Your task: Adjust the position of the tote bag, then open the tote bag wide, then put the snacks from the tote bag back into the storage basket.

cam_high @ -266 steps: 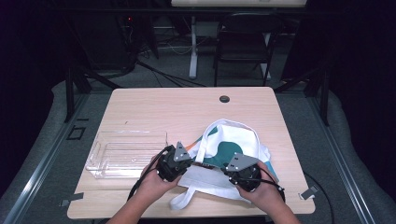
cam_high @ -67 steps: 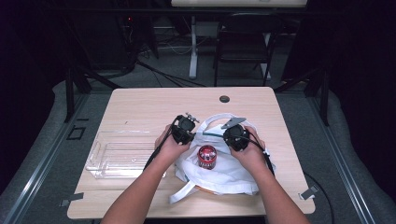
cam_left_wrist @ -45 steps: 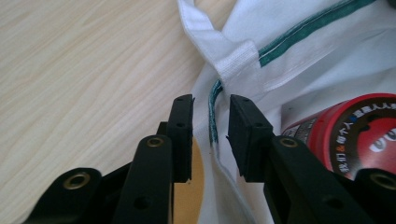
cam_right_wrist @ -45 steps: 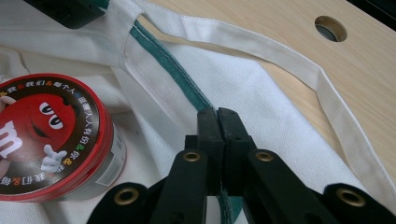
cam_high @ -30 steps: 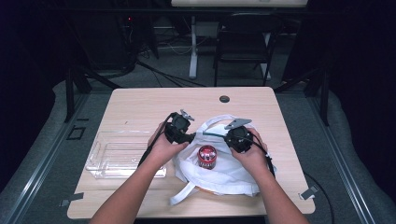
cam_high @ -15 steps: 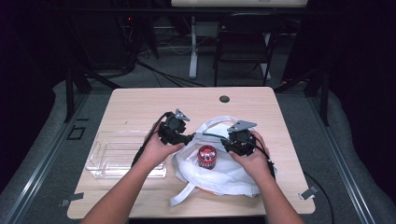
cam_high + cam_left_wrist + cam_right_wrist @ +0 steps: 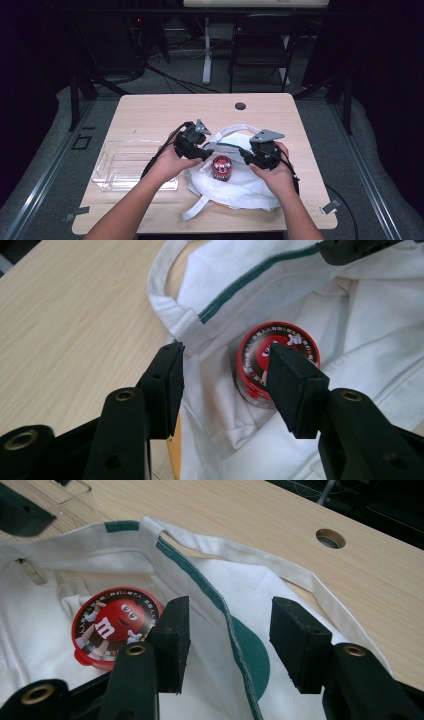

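Desk (image 7: 150, 112): pale wood, dark room behind.
Clear tray (image 7: 131, 165): lay empty at left.
Left tool (image 7: 200, 151): jaws just parted, gripping nothing.
Candy tin (image 7: 221, 167): sat inside white tote bag (image 7: 250, 187).
Right tool (image 7: 248, 156): jaws just released the bag rim, astride it.

— What sort of place is this?

— A lab or recording studio, I'd say, not a home. A plain wooden table (image 7: 150, 112) with a cable hole (image 7: 240, 106) stands on grey carpet inside a dark metal frame (image 7: 75, 95).

— And behind it?

— Black surroundings, loose cables on the floor (image 7: 175, 75), a folding chair (image 7: 257, 50) and the leg of another desk (image 7: 206, 50). There may be equipment with small lights at the back left, but it's too dark to tell.
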Available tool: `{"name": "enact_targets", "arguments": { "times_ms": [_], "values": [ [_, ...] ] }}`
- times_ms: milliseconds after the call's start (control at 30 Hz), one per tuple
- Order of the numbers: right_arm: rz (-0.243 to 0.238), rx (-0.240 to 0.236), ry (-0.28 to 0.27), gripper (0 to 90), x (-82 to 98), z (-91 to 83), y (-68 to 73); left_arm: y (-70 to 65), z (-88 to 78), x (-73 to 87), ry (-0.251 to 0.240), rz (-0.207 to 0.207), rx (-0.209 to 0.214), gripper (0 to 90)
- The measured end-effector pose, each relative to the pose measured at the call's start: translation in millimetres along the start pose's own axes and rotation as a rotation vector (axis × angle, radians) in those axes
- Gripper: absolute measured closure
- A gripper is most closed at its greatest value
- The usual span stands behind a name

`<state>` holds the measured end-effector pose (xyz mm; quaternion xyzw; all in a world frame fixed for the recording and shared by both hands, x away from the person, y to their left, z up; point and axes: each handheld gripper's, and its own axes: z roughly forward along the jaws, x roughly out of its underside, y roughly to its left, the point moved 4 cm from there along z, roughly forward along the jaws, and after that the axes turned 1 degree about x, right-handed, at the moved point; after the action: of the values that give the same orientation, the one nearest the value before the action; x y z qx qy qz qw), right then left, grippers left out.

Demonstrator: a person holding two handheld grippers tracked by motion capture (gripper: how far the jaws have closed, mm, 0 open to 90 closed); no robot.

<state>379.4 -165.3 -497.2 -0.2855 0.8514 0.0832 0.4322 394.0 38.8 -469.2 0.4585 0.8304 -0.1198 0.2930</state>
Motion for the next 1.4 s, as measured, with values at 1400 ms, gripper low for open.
{"name": "enact_targets", "arguments": {
  "times_ms": [1400],
  "values": [
    [0.017,0.036,-0.052,29.4,4.4,-14.9,-7.7,-26.8,45.5,-12.5,0.176,0.058,0.161,30.1]
  ]
}}
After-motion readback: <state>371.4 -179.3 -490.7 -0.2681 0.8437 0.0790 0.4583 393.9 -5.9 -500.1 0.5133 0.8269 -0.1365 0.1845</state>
